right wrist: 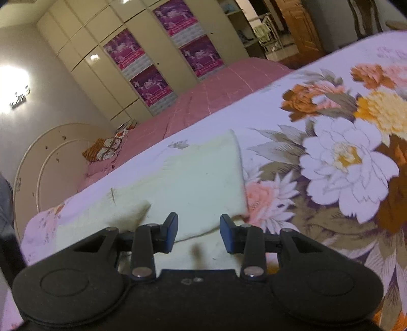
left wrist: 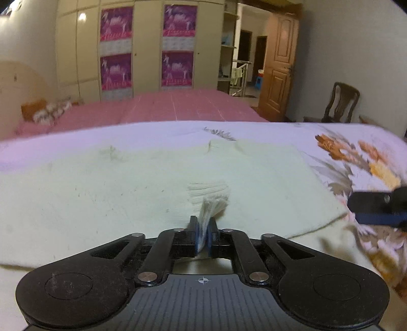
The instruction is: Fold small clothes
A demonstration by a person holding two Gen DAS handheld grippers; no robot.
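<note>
Soft, light cream garment (left wrist: pixel 157 178) on bed (left wrist: pixel 330 132), bunched fold pinched in left tool (left wrist: pixel 202 236), edge under empty, part-open right tool (right wrist: pixel 198 235); best gripped at hems.

Floral bedsheet (right wrist: pixel 330 157); pink quilt (left wrist: pixel 178 107); wardrobe (left wrist: pixel 142 45).

A bedroom in a home. A bed (right wrist: pixel 318 84) with a flowered sheet fills the foreground, and beyond its far edge lies a pink quilt (left wrist: pixel 178 107) with a curved headboard (right wrist: pixel 51 157) at its left end. A wardrobe (left wrist: pixel 147 45) hung with purple posters (left wrist: pixel 179 20) lines the back wall, beside a wooden door (left wrist: pixel 278 63) and chair (left wrist: pixel 340 103).
</note>
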